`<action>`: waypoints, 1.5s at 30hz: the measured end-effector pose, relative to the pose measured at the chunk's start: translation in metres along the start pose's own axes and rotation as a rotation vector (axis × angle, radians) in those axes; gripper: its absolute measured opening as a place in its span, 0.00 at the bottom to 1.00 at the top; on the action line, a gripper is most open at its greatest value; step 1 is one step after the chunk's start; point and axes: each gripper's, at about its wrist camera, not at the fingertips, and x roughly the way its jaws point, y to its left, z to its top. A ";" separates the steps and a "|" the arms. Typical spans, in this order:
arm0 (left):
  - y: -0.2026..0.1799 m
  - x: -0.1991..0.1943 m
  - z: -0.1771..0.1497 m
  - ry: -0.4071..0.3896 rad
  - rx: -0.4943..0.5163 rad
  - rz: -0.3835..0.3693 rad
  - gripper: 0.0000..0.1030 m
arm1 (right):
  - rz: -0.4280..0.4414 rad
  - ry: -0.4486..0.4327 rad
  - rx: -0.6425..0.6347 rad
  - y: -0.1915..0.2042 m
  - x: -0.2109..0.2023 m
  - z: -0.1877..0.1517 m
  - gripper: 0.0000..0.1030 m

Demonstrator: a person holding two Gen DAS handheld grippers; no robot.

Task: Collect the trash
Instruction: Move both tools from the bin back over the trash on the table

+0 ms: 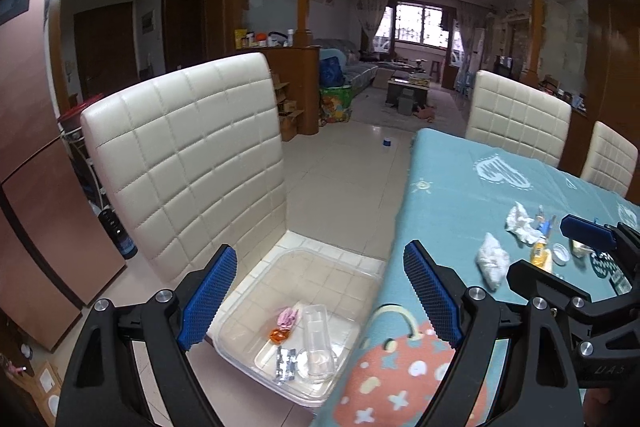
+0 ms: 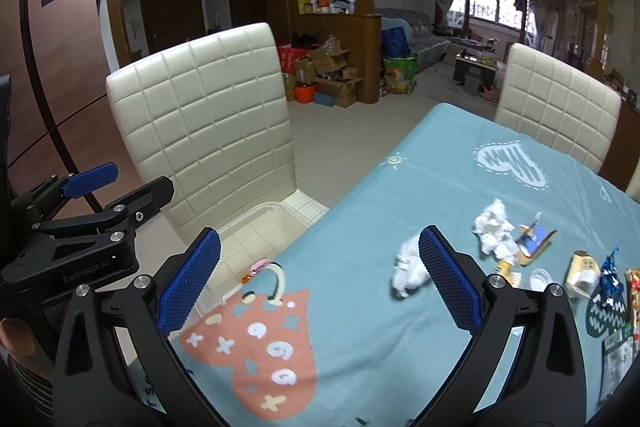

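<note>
Closest to my left camera, my left gripper (image 1: 316, 291) hangs over a clear plastic bin (image 1: 248, 331) on a white chair seat (image 1: 320, 247), its jaws spread wide and holding nothing. I count four pieces inside the bin: a pink wrapper (image 1: 289, 317), an orange wrapper (image 1: 279, 335), a foil strip (image 1: 285, 366) and a clear tray (image 1: 316, 337). My right gripper (image 2: 320, 271) hovers over the blue tablecloth (image 2: 360, 211), jaws equally wide and empty. Just beyond lie two crumpled white tissues (image 2: 408, 265) (image 2: 494, 225), with more wrappers to their right. Farther off I see two more white chairs (image 1: 518, 113) (image 1: 610, 159).
</note>
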 end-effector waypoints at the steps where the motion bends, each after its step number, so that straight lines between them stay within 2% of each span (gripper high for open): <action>1: -0.007 -0.002 0.000 -0.001 0.008 -0.012 0.81 | -0.011 -0.004 0.003 -0.004 -0.004 -0.002 0.95; 8: -0.075 -0.009 0.000 0.016 0.087 -0.119 0.81 | -0.139 -0.041 0.041 -0.049 -0.045 -0.025 0.96; 18: -0.173 -0.015 -0.009 0.049 0.191 -0.265 0.81 | -0.350 -0.009 0.165 -0.142 -0.089 -0.077 0.96; 28: -0.264 -0.007 -0.031 0.136 0.274 -0.368 0.81 | -0.477 0.007 0.328 -0.232 -0.128 -0.123 0.96; 31: -0.283 -0.005 -0.037 0.151 0.296 -0.382 0.81 | -0.507 0.001 0.372 -0.256 -0.138 -0.132 0.86; 33: -0.295 -0.003 -0.041 0.160 0.310 -0.386 0.81 | -0.523 0.007 0.388 -0.270 -0.142 -0.137 0.73; 39: -0.323 0.005 -0.046 0.184 0.323 -0.398 0.81 | -0.566 0.024 0.478 -0.319 -0.149 -0.153 0.54; 45: -0.347 0.017 -0.050 0.208 0.352 -0.394 0.81 | -0.581 0.068 0.536 -0.354 -0.142 -0.167 0.53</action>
